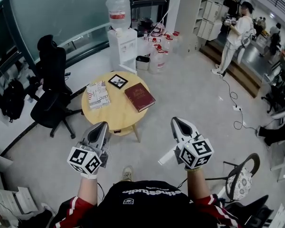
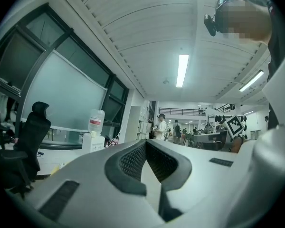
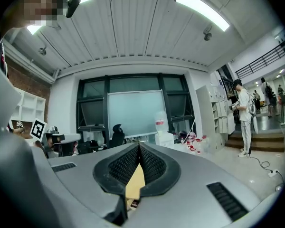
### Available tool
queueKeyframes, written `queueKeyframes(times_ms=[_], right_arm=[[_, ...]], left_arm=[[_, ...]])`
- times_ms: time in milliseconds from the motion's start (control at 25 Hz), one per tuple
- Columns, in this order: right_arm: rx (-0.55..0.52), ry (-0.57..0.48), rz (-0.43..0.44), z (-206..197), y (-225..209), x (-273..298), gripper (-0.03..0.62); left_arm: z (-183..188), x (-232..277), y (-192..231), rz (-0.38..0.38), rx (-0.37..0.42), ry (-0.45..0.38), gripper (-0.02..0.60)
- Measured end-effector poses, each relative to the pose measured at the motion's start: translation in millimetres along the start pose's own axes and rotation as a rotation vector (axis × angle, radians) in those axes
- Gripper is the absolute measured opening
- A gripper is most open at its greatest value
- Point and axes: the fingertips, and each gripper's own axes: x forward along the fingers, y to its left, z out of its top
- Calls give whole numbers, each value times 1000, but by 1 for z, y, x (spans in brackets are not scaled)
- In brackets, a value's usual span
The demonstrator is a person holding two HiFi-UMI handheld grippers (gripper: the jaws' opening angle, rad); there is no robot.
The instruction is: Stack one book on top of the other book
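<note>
On a round wooden table (image 1: 115,116) lie two books side by side. The dark red book (image 1: 139,97) is on the right and the white book with a red-patterned cover (image 1: 98,94) is on the left. Both grippers hover over the floor, on the near side of the table and apart from it. My left gripper (image 1: 103,124) is shut with nothing in it, its tip (image 2: 145,142) pointing level across the room. My right gripper (image 1: 175,120) is also shut and holds nothing. A strip of the table's wood shows below its tip (image 3: 139,145).
A small black-framed picture (image 1: 118,81) lies at the table's far edge. A black office chair (image 1: 51,87) stands left of the table. Behind it are a water dispenser (image 1: 121,38) and water jugs (image 1: 159,51). A person (image 1: 236,38) stands far right. Another chair (image 1: 241,178) is at my right.
</note>
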Motion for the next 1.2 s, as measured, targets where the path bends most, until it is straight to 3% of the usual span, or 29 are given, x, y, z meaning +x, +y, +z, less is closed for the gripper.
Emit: queueKeyframes(times_ms=[760,1200], right_arm=[[-2,13,-69,15,19,133,29],[-13,22,-101,18,25,174,29]], left_arm=[[17,72,130,-100,-18,7,17],[12,92,168,-142,-48,3,17]])
